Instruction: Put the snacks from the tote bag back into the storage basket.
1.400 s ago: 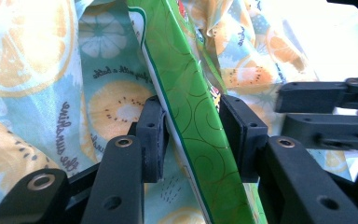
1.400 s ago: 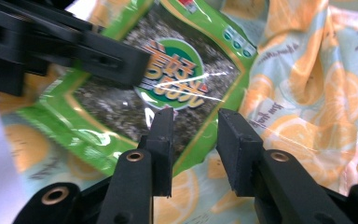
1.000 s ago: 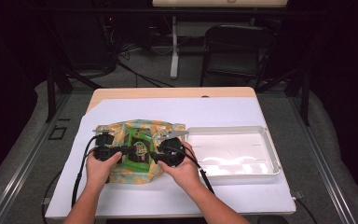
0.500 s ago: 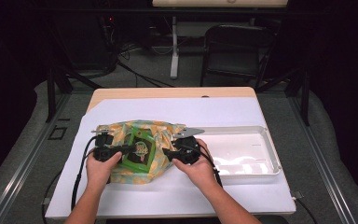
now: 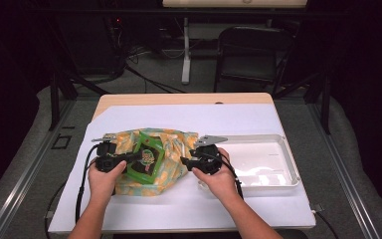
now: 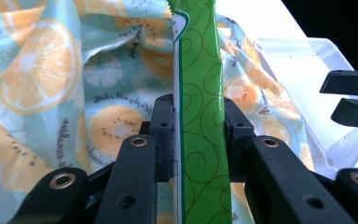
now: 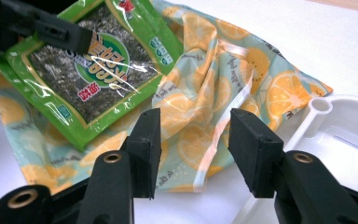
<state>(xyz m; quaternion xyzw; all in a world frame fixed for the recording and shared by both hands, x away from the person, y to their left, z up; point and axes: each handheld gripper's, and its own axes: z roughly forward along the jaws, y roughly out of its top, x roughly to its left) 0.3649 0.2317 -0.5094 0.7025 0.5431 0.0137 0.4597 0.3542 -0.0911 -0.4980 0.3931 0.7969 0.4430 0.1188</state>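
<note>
A green seaweed snack packet (image 5: 146,162) lies on a cloth bag (image 5: 174,149) printed with orange slices. My left gripper (image 5: 137,157) comes in from the left and is shut on the packet's edge. In the left gripper view the pads press both sides of the packet (image 6: 200,93), and the jaws have just been closing on it. My right gripper (image 5: 184,160) hovers at the bag's right side. In the right gripper view it (image 7: 193,140) stands open above the bag (image 7: 223,74); the jaws have just been opening and grip nothing.
A white tray (image 5: 291,159) sits right of the bag on white paper that covers the wooden table. Its corner (image 7: 326,116) is close beside my right gripper. A dark chair and stands are beyond the table's far edge.
My right gripper has drawn away to the right from the packet and now stands open at the bag's right edge. My left gripper has stayed on the packet.
</note>
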